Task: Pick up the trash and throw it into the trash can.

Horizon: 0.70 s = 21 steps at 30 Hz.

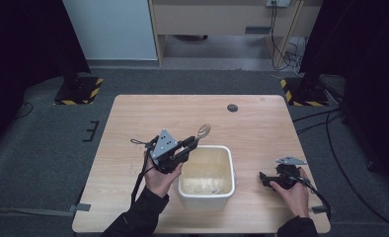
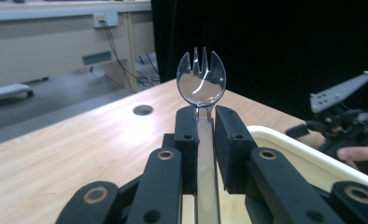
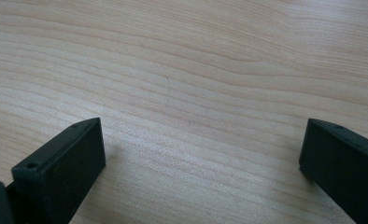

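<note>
Spork clamped in the left gripper above the tub's far-left corner

Near the table's (image 1: 133,113) front edge sits the white tub (image 1: 206,195); the right gripper (image 3: 201,163), jaws spread wide and empty, hovers low beside it. The left gripper (image 2: 205,126) pinches the clear plastic spork (image 2: 201,81) by its handle, long axis in line with the jaws, head pointing away.

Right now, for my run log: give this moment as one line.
left claw: shut on spork | right claw: open, over table | tub: between hands
</note>
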Available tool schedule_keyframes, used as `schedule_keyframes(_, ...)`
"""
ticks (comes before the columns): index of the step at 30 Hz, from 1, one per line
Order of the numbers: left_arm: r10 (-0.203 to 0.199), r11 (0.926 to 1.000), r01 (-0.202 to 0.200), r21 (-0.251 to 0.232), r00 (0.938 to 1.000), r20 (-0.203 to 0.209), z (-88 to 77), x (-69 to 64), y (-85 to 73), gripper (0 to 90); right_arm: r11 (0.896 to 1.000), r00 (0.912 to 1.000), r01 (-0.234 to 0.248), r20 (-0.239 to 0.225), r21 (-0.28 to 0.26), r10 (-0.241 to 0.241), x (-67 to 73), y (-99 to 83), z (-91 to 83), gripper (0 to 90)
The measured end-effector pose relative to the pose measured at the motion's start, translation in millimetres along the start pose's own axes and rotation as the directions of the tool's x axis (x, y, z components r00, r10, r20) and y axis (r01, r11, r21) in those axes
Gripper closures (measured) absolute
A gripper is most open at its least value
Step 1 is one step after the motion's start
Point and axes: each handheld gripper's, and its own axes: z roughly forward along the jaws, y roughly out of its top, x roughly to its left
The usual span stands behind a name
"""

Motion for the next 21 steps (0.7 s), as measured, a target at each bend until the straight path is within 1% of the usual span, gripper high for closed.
schedule_keyframes(3, 0.014, 0.9998, -0.014, 0.015, 0.9997, 0.019, 0.4, -5.8, -1.8, 79.4, 1.0, 1.0, 0.0, 0.0, 0.0, 0.0, 0.0, 0.0, 0.0, 0.5)
schedule_keyframes(6, 0.014, 0.9997, -0.014, 0.018, 0.9994, 0.031, 0.6, -9.3, -2.8, 79.4, 1.0, 1.0, 0.0, 0.0, 0.0, 0.0, 0.0, 0.0, 0.0, 0.5)
schedule_keyframes(8, 0.011, 0.9993, -0.013, 0.034, 0.9985, 0.053, 1.7, -12.5, -5.0, 79.4, 1.0, 1.0, 0.0, 0.0, 0.0, 0.0, 0.0, 0.0, 0.0, 0.5)
schedule_keyframes(9, 0.011, 0.9993, -0.013, 0.034, 0.9985, 0.053, 1.7, -12.5, -5.0, 79.3, 1.0, 1.0, 0.0, 0.0, 0.0, 0.0, 0.0, 0.0, 0.0, 0.5)
schedule_keyframes(10, 0.013, 0.9991, -0.016, 0.04, 0.9974, 0.07, 3.2, -14.4, -7.0, 79.4, 1.0, 1.0, 0.0, 0.0, 0.0, 0.0, 0.0, 0.0, 0.0, 0.5)
schedule_keyframes(17, 0.02, 0.9974, -0.026, 0.067, 0.996, 0.087, 5.2, -18.5, -11.1, 78.7, 1.0, 1.0, 0.0, 0.0, 0.0, 0.0, 0.0, 0.0, 0.0, 0.5)
schedule_keyframes(21, 0.013, 0.9974, -0.02, 0.069, 0.9952, 0.097, 3.1, -19.4, -12.2, 71.8, 1.0, 1.0, 0.001, 0.0, 0.0, -0.001, 0.0, 0.0, 0.0, 0.5)
